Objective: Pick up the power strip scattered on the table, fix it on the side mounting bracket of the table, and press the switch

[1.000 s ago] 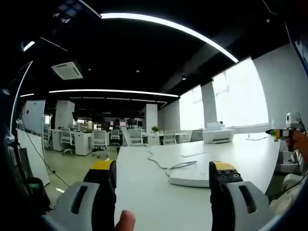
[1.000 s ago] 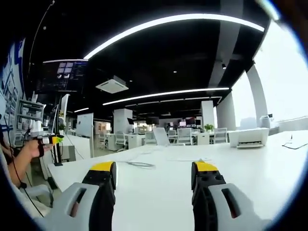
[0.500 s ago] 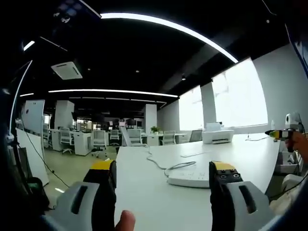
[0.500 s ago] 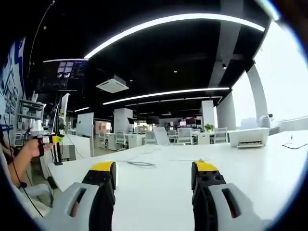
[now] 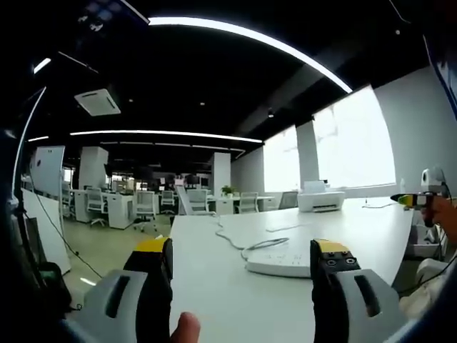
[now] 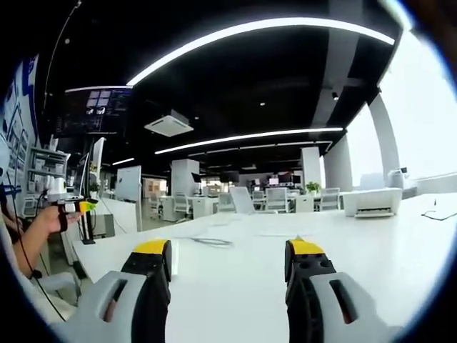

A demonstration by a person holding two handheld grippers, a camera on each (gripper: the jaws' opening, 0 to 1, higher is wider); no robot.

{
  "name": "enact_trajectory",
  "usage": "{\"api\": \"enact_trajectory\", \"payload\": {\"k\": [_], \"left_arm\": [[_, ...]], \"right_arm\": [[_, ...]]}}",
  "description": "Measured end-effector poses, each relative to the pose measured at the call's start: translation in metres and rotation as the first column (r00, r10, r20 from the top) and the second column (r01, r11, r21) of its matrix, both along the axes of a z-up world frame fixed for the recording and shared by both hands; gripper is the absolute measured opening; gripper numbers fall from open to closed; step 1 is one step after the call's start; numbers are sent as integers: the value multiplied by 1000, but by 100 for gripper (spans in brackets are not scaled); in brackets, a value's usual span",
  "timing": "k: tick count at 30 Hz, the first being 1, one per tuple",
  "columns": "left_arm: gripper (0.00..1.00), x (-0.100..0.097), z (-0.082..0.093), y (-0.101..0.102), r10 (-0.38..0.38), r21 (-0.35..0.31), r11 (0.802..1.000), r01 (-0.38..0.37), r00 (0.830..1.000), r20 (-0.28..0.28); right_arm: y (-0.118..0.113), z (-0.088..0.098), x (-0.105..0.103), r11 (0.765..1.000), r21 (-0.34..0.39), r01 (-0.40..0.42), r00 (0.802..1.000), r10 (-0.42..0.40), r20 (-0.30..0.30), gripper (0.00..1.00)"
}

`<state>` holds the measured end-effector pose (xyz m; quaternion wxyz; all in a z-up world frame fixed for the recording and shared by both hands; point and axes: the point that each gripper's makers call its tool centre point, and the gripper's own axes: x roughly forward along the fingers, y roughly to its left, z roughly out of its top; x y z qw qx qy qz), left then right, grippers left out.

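A white power strip [image 5: 278, 262] lies flat on the white table [image 5: 214, 286], its cable [image 5: 246, 246] trailing toward the far end. My left gripper [image 5: 243, 254] stands open just above the near edge of the table, with the strip close ahead of its right jaw. Low over the same table [image 6: 371, 243] my right gripper [image 6: 228, 251] is open, nothing between its jaws; a thin cable [image 6: 207, 243] lies ahead of it. The other gripper's yellow tip [image 5: 407, 200] shows at the right edge of the left gripper view, held by a hand.
A white printer [image 5: 321, 201] stands far down the table near the windows; it also shows as a printer [image 6: 370, 202] in the right gripper view. Office desks and chairs [image 5: 143, 207] fill the room to the left. A person's hand [image 6: 43, 221] holds a gripper at the left.
Both views shifted slightly; nothing on the table moved and both grippers kept the same opening.
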<state>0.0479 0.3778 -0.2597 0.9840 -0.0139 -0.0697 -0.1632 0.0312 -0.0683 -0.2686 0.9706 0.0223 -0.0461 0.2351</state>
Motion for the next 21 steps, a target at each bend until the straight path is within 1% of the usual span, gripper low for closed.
{"api": "enact_trajectory", "payload": {"k": [4, 8, 12, 21], "left_arm": [[82, 0, -2, -2, -9, 3, 1000, 9, 1000, -6], [81, 0, -2, -4, -25, -13, 1000, 25, 1000, -11], [81, 0, -5, -7, -34, 1, 999, 34, 999, -22], [82, 0, -6, -11, -68, -7, 998, 68, 997, -26]], "right_arm": [[2, -2, 0, 1000, -3, -3, 1000, 3, -5, 60], [3, -4, 1, 1000, -6, -6, 1000, 6, -14, 61], [4, -5, 2, 1000, -4, -10, 1000, 10, -18, 61], [10, -10, 3, 1000, -14, -28, 999, 27, -32, 62]]}}
